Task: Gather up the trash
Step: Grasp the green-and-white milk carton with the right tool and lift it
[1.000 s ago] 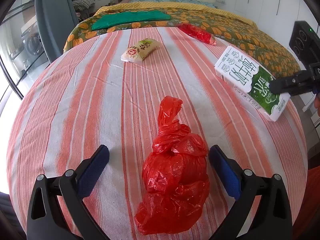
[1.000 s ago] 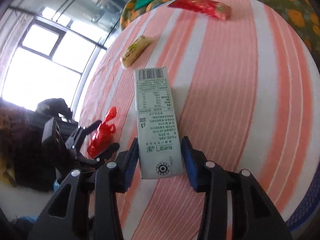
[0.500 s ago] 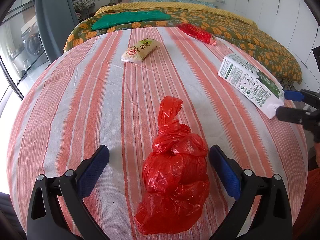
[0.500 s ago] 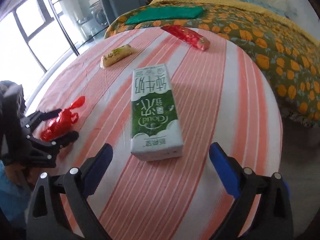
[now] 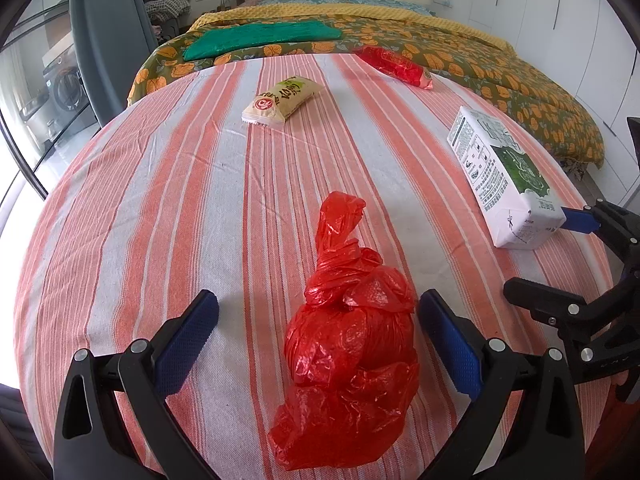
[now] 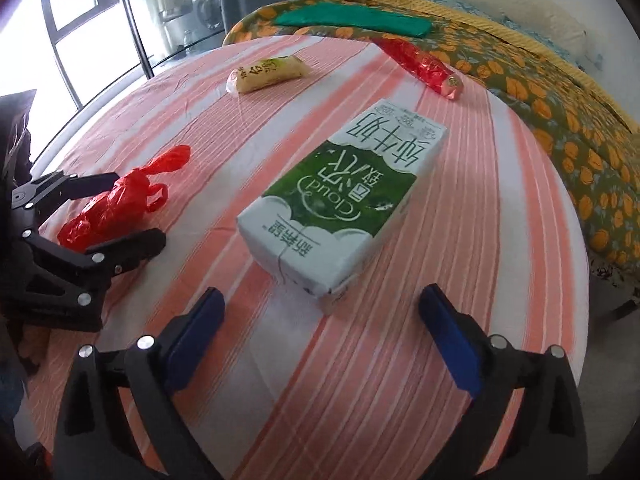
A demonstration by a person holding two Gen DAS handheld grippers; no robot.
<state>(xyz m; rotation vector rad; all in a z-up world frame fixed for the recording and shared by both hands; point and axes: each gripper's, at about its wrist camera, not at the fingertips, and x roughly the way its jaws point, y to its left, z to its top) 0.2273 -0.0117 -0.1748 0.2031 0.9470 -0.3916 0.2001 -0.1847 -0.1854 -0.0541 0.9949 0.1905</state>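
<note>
A knotted red plastic bag (image 5: 348, 344) lies on the striped tablecloth between the wide jaws of my left gripper (image 5: 320, 304); the blue pads stand clear of it. A green and white milk carton (image 6: 348, 200) lies flat on the cloth just ahead of my right gripper (image 6: 320, 300). Its jaws are opening, with nothing between them. The right gripper (image 5: 540, 254) also shows at the right edge of the left wrist view, behind the carton (image 5: 500, 172). A yellow snack pack (image 5: 282, 100) and a red wrapper (image 5: 394, 66) lie farther back.
The round table (image 5: 160, 200) carries an orange and white striped cloth. Behind it is a bed with a floral cover (image 5: 520, 92) and a green folded item (image 5: 260, 38). Windows and a glass rail (image 6: 100, 40) are on the left; white cupboards stand to the right.
The right gripper let go of the milk carton, which now lies flat on the cloth, and drew back from it with its jaws wide. The left gripper and red bag stayed put.
</note>
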